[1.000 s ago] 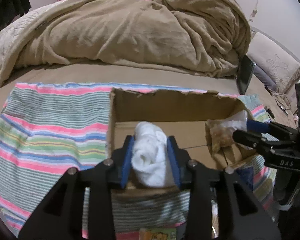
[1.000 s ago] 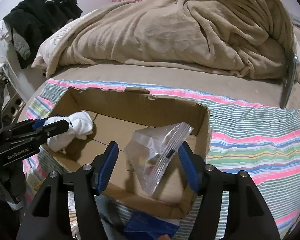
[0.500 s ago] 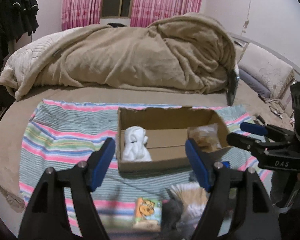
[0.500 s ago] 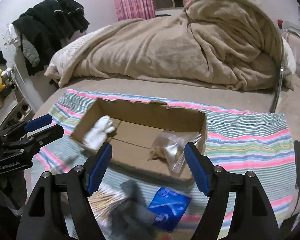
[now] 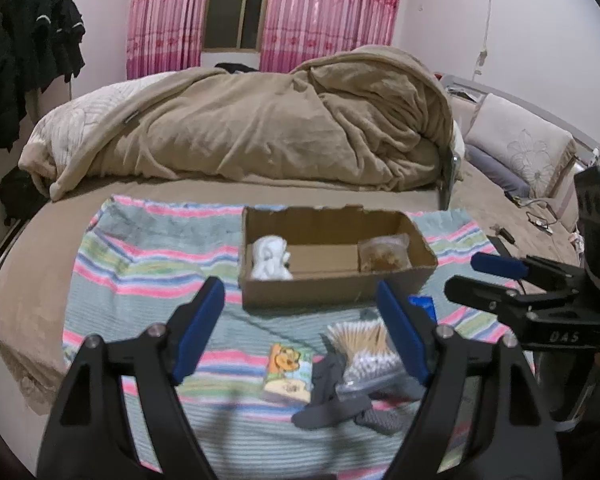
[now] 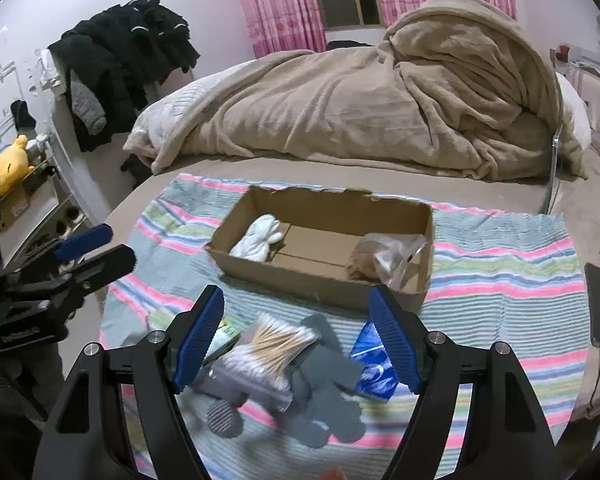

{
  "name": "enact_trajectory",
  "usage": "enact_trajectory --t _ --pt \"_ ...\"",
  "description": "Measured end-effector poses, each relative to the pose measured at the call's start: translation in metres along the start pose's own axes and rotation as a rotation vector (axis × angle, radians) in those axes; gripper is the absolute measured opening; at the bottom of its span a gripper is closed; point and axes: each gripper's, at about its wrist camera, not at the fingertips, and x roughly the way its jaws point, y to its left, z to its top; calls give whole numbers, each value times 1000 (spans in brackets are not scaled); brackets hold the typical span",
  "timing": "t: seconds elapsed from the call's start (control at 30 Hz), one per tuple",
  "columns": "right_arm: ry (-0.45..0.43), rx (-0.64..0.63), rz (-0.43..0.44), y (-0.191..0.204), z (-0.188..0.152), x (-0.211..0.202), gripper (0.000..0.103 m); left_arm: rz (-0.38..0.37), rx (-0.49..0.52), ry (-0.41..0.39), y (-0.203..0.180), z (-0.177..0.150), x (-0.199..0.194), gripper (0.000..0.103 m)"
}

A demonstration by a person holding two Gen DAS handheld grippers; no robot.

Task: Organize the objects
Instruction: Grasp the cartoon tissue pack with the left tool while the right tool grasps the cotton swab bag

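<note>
A cardboard box (image 5: 332,294) (image 6: 324,284) stands on a striped cloth (image 5: 140,264) (image 6: 508,280) on the bed. In it lie a white rolled sock (image 5: 270,258) (image 6: 258,236) at the left end and a clear zip bag (image 5: 384,254) (image 6: 388,256) at the right end. In front of the box lie a bag of cotton swabs (image 5: 360,346) (image 6: 268,350), grey socks (image 5: 332,404) (image 6: 324,392), a small picture pack (image 5: 290,372) and a blue packet (image 6: 374,360). My left gripper (image 5: 300,332) and right gripper (image 6: 296,340) are both open and empty, held back above these items.
A rumpled beige blanket (image 5: 260,132) (image 6: 360,100) fills the far side of the bed. A pillow (image 5: 516,148) lies far right. A black phone (image 6: 598,304) lies at the right edge. Dark clothes (image 6: 124,60) hang at the left.
Both grippers have opened, let go of the white sock and the zip bag in the box, and pulled back and up; the items in front of the box have come into view.
</note>
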Motion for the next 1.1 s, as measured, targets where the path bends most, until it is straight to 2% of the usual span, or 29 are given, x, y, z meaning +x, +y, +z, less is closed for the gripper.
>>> enact_trajectory --t 0.03,0.1,0.13,0.53,0.93,1.1 --pt "4 -1 4 2 -2 0 79 0 -3 7 1 -3 1 80" --pt "16 -7 12 7 -8 1 89 0 -11 24 3 -11 3 80" --pt "19 -9 14 9 -11 2 89 0 -14 29 4 -15 3 80" --pt "111 14 33 10 -35 37 89 13 -43 126 19 -49 30 80" --pt "206 24 38 7 -47 81 89 9 -22 225 23 -71 72 80" --pt "229 15 55 8 -48 93 85 7 -15 255 25 -78 87 80"
